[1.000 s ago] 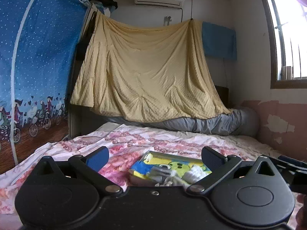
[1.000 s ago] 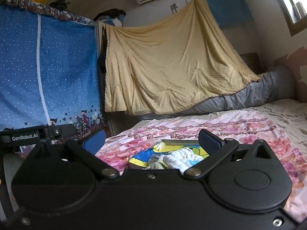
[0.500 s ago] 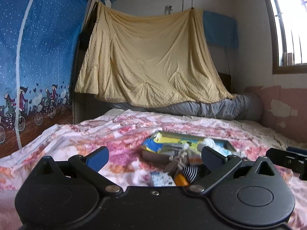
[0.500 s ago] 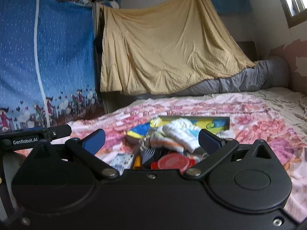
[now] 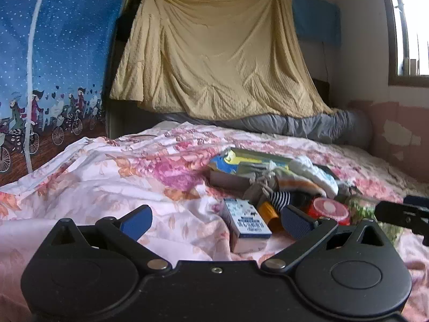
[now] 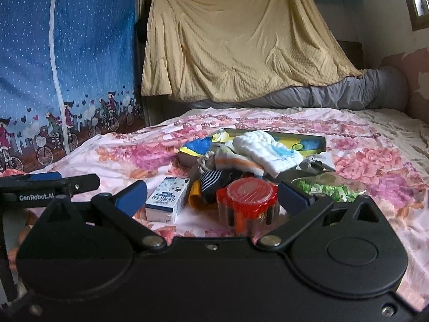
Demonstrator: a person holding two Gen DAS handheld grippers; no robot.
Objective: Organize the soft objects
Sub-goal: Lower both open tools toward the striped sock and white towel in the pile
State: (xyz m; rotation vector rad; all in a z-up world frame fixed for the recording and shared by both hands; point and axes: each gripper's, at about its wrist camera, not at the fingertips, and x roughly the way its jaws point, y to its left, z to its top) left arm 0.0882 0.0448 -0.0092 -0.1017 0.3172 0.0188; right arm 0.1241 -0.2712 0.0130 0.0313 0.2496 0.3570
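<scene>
We held both tools low over the floral bedspread [image 6: 375, 145], each with its jaws spread wide and nothing between them. The left tool [image 5: 215, 221] filled the bottom of its frame; the right tool [image 6: 211, 194] did the same in its own view, and the left one's black tip showed at the left edge of that frame.

The soft things lay in a heap at the centre of the bed — a white knitted cloth [image 6: 265, 147] on top, an orange-and-white striped piece [image 6: 236, 162] just below it, and a navy-and-white striped sock [image 6: 211, 179] at the near edge. They rested partly on a flat yellow-and-blue box [image 6: 303, 141] behind them. A small grey-and-white piece [image 6: 319, 161] sat to the right of the heap; what it was we could not tell.

Harder items crowded the near side: a small white-and-blue carton [image 6: 167, 200] at centre left, an orange tube [image 5: 268, 212] touching the sock, a clear container with a red lid [image 6: 248, 196] between the right tool's fingers in the picture, and a green-and-white patterned bag [image 6: 327, 187] at centre right.

A yellow blanket [image 5: 214, 59] hung across the upper middle, above a grey bolster [image 5: 308, 128].
</scene>
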